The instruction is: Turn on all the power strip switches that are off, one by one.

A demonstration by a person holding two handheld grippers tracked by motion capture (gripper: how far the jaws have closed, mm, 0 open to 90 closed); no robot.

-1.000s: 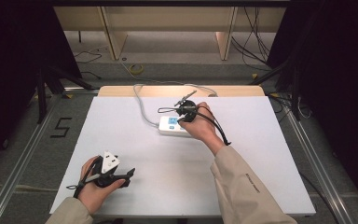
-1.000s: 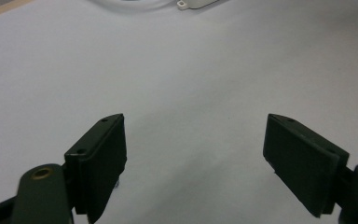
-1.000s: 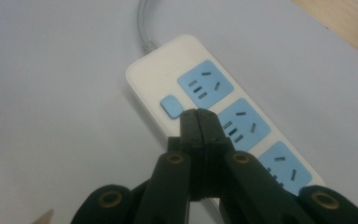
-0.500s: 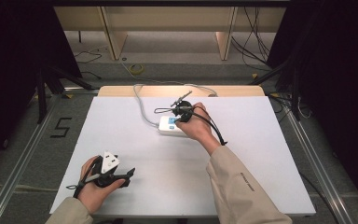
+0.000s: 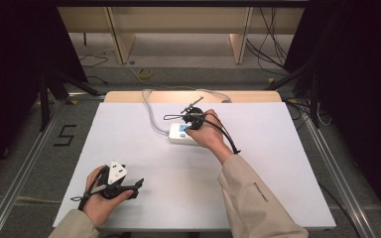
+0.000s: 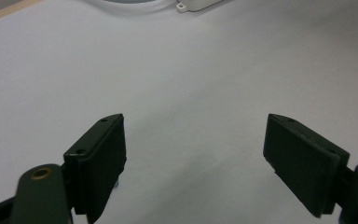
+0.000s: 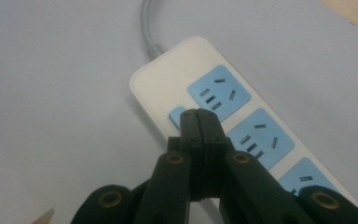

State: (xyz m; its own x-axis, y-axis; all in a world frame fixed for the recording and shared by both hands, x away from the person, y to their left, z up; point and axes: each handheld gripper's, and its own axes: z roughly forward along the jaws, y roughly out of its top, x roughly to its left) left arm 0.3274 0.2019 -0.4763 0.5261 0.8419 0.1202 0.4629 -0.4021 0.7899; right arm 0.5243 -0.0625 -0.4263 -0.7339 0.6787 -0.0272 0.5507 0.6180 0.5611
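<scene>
A white power strip (image 5: pixel 182 134) lies on the big white table (image 5: pixel 258 168), a bit past the middle, toward the far edge. Its grey cord (image 5: pixel 151 116) comes out of one end and loops away across the far part of the table. In the right gripper view, the power strip (image 7: pixel 205 93) has light blue sockets (image 7: pixel 219 91) in a row along its top. Beside the first socket, near the cord end, sits a small blue button (image 7: pixel 176 116).

The right gripper (image 5: pixel 187 120) is over the power strip, held by the person's right hand (image 5: pixel 209 135). Its two black jaws are pressed tight together, with nothing between them. In the right gripper view, the right gripper (image 7: pixel 198 115) has its tip right at the small blue button. It looks like the tip is touching the button, but the jaws hide that spot, so I cannot be sure.

The left gripper (image 5: pixel 138 186) is well apart from the power strip, near the front edge of the table on the left side. The person's left hand (image 5: pixel 99 198) holds it low over the table. In the left gripper view, the left gripper (image 6: pixel 193 156) has its jaws spread wide, with only bare table between them. One corner of the power strip (image 6: pixel 198 4) peeks in at the top of that view, far off.
</scene>
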